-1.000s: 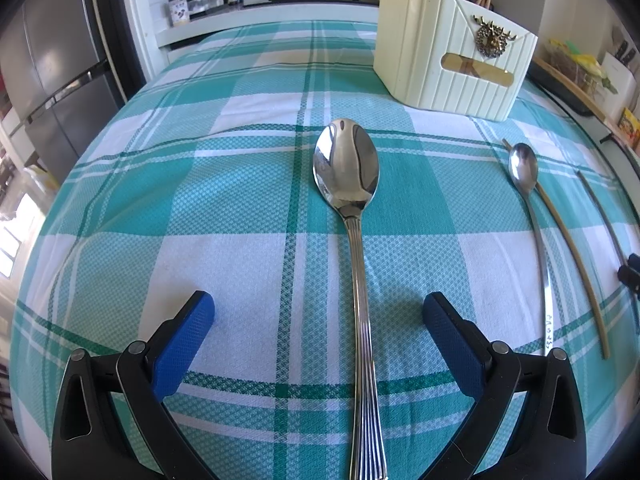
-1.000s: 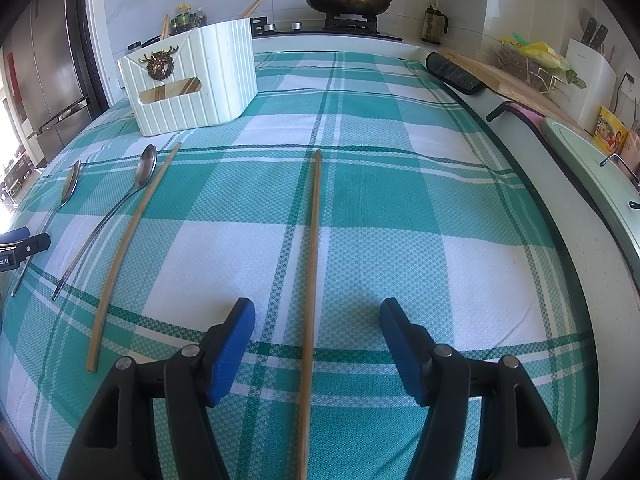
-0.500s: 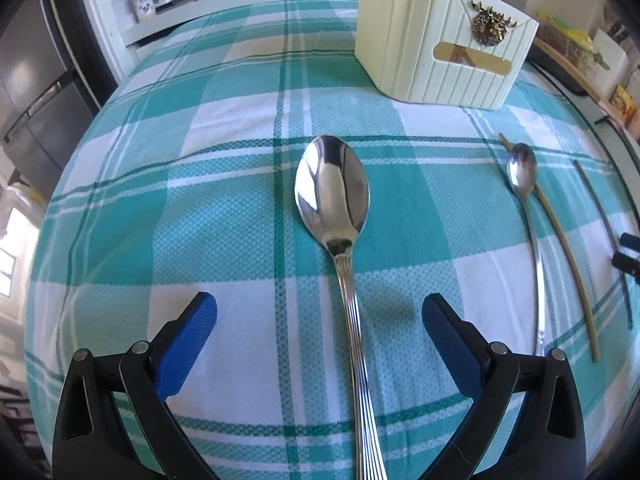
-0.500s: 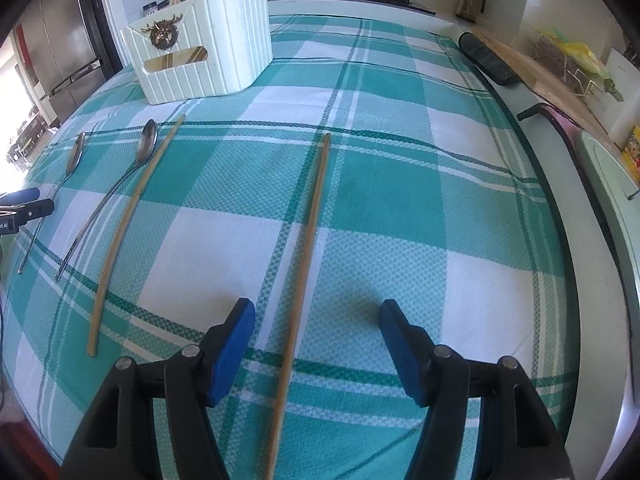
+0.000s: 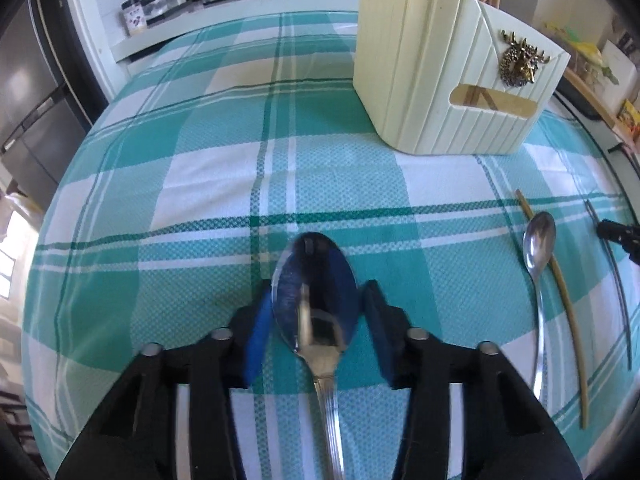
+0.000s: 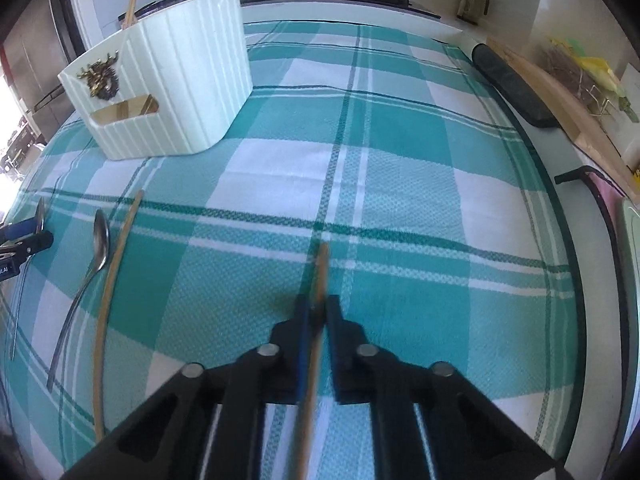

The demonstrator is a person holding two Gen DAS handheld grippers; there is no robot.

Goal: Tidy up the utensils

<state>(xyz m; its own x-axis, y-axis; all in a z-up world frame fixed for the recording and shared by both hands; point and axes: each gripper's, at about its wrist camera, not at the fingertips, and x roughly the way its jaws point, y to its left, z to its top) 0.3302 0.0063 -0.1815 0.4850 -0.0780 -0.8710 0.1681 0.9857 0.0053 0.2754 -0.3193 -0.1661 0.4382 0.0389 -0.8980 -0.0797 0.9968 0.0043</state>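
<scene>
On the checked counter [image 5: 200, 184], left claw [image 5: 316, 320] closed round big spoon [image 5: 314, 304]. Beside it, small spoon [image 5: 538, 248] and loose chopstick [image 5: 560, 292], lying flat. Behind, cream holder [image 5: 432, 80]. Farther right, right claw [image 6: 316, 312] pinched tight on other chopstick [image 6: 320, 272].

both fisheye views sit low and close over the bench [image 5: 192, 168], each looking forward along its own claw toward the stove end. they share the cream utensil holder [image 5: 448, 80] [image 6: 172, 80], the small spoon [image 5: 538, 248] [image 6: 100, 240] and the chopstick beside it [image 5: 568, 312] [image 6: 112, 280].
</scene>
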